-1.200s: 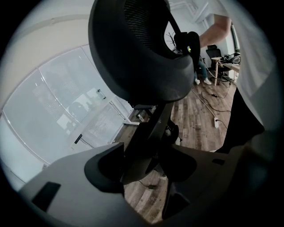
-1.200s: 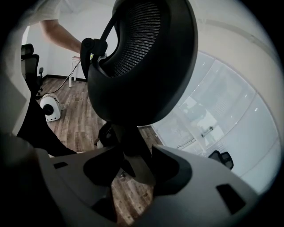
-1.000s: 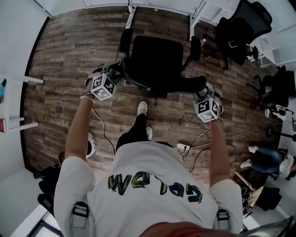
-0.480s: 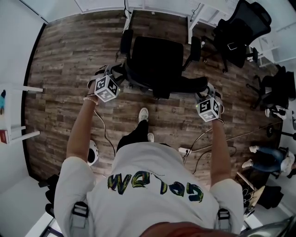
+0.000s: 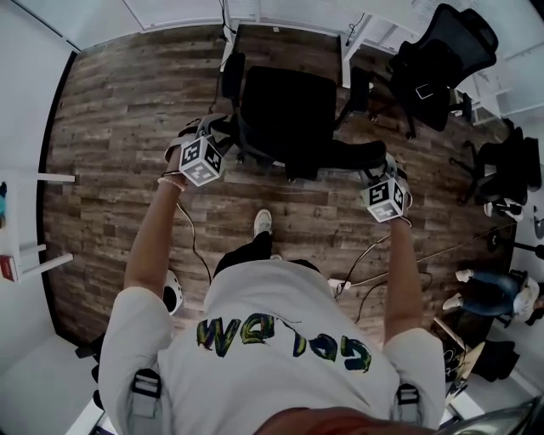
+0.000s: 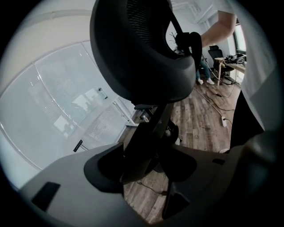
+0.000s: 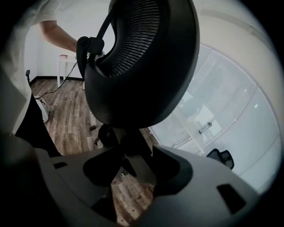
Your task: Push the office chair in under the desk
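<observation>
A black office chair (image 5: 289, 110) stands on the wood floor with its seat towards a white desk (image 5: 280, 10) at the top of the head view. My left gripper (image 5: 216, 136) is at the left edge of the chair's backrest and my right gripper (image 5: 375, 167) at its right edge. In the left gripper view the mesh backrest (image 6: 137, 48) looms above, and a dark strut of the back frame runs between the jaws of the left gripper (image 6: 146, 164), which close on it. The right gripper (image 7: 133, 166) grips a strut under the backrest (image 7: 142, 57) the same way.
Two more black chairs stand at the top right (image 5: 442, 51) and right (image 5: 510, 161). A seated person's legs (image 5: 493, 293) show at the right edge. Cables and a power strip (image 5: 338, 285) lie on the floor behind me. A white table (image 5: 25, 212) is at the left.
The chair and both grippers have moved forward towards the desk, and the person has stepped after them. Both grips are unchanged.
</observation>
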`<action>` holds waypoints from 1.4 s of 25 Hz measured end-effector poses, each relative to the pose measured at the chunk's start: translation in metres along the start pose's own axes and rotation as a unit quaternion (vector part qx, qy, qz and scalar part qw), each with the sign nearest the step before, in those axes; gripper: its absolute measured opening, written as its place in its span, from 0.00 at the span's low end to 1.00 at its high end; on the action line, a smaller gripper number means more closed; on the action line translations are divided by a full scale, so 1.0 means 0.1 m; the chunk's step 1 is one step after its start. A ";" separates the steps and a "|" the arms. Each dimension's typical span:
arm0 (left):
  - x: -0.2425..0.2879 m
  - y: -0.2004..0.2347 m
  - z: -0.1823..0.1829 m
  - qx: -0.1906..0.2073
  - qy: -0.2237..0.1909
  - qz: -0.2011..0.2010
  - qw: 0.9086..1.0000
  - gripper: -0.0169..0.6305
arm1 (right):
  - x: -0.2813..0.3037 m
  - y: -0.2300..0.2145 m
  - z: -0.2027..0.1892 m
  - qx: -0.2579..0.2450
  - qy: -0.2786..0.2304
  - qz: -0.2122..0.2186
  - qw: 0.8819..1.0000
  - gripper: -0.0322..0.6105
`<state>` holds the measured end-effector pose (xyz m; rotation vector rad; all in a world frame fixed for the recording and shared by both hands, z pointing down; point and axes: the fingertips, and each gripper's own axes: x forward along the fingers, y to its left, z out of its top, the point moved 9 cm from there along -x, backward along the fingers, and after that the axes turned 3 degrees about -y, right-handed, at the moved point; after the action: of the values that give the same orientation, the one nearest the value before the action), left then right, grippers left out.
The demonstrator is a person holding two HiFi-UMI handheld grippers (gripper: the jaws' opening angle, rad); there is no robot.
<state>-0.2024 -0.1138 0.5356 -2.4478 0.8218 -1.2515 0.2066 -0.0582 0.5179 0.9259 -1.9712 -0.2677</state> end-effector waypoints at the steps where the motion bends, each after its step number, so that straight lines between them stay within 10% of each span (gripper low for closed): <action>1: 0.04 0.06 0.00 0.000 -0.002 0.000 1.000 0.42 | 0.04 -0.04 0.02 0.002 0.000 -0.002 1.000 0.39; 35: 1.44 1.68 0.22 -0.012 0.011 0.007 1.000 0.42 | 1.52 -1.65 0.16 0.007 -0.014 -0.010 1.000 0.40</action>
<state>-0.1784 -0.3349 0.5367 -2.4467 0.8629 -1.2726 0.2304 -0.2817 0.5218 0.9547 -1.9927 -0.2801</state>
